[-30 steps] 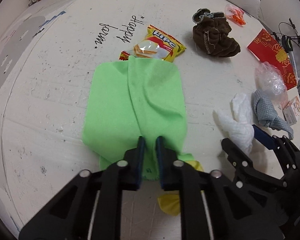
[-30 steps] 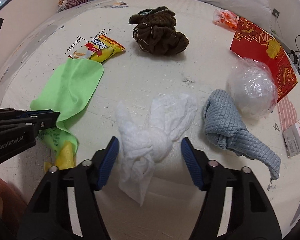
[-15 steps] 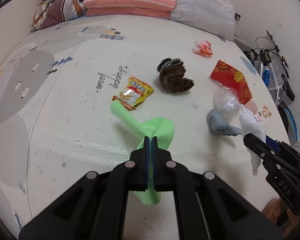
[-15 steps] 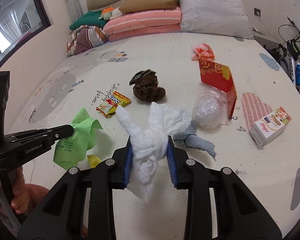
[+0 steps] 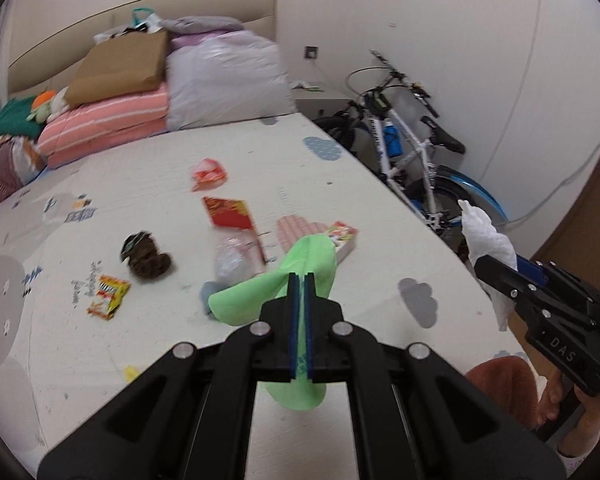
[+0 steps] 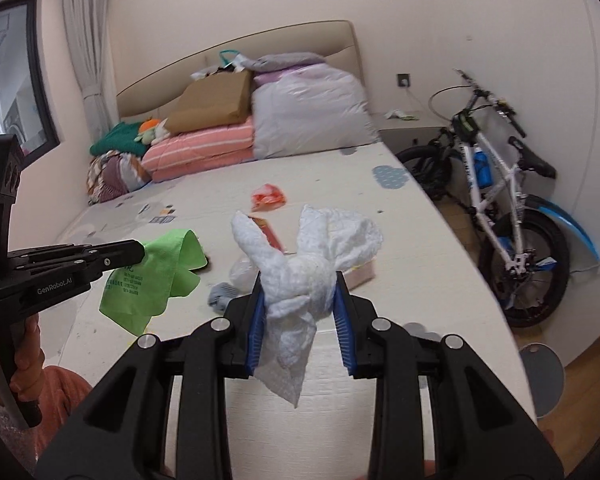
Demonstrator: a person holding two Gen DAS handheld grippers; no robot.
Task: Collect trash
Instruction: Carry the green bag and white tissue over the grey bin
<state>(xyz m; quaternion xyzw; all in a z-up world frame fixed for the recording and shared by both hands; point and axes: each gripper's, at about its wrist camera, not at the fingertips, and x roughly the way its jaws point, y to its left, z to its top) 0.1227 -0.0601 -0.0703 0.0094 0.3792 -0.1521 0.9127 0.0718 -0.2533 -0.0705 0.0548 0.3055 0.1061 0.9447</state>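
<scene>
The left gripper (image 5: 299, 284) is squeezed tight and points down a bit. The right gripper (image 6: 300, 286) is partly closed, with its blue pads (image 6: 256, 322) pressing in.

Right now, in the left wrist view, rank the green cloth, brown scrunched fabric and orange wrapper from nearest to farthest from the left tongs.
1. Green cloth, clamped in the left tongs.
2. Brown scrunched fabric, on the mat, left.
3. Orange wrapper, far, toward the pillows.
</scene>
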